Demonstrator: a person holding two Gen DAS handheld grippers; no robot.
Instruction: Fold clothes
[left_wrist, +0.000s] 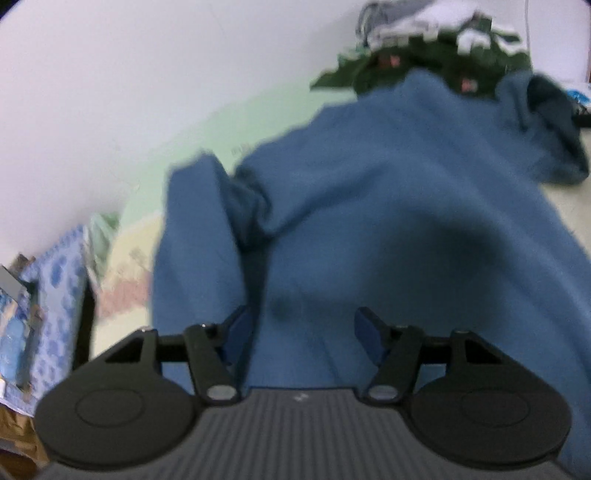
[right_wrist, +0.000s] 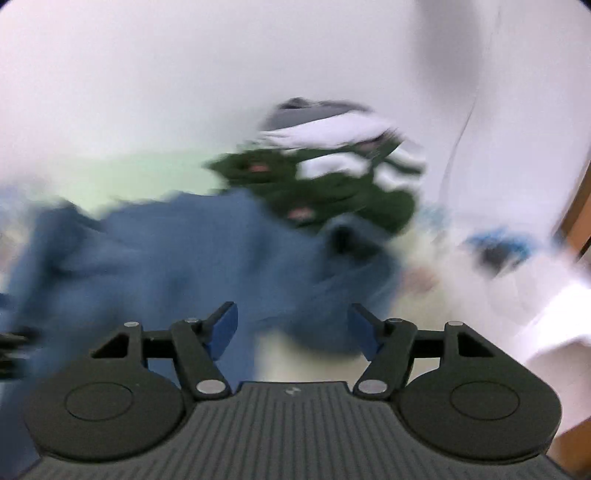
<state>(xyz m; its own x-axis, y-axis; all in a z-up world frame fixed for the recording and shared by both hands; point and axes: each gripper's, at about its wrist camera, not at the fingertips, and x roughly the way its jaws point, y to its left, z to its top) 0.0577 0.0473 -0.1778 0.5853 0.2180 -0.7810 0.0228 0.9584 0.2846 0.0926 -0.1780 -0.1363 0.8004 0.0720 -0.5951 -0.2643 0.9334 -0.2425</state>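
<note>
We see left gripper (left_wrist: 303, 332) jaws apart, nothing clamped; right gripper (right_wrist: 291, 326) likewise. Blue sweatshirt (left_wrist: 369, 192) sprawls rumpled just ahead of both, sleeves loose, unfolded. Green garment (left_wrist: 413, 62) and pale pile (left_wrist: 402, 18) beyond await us.
</note>
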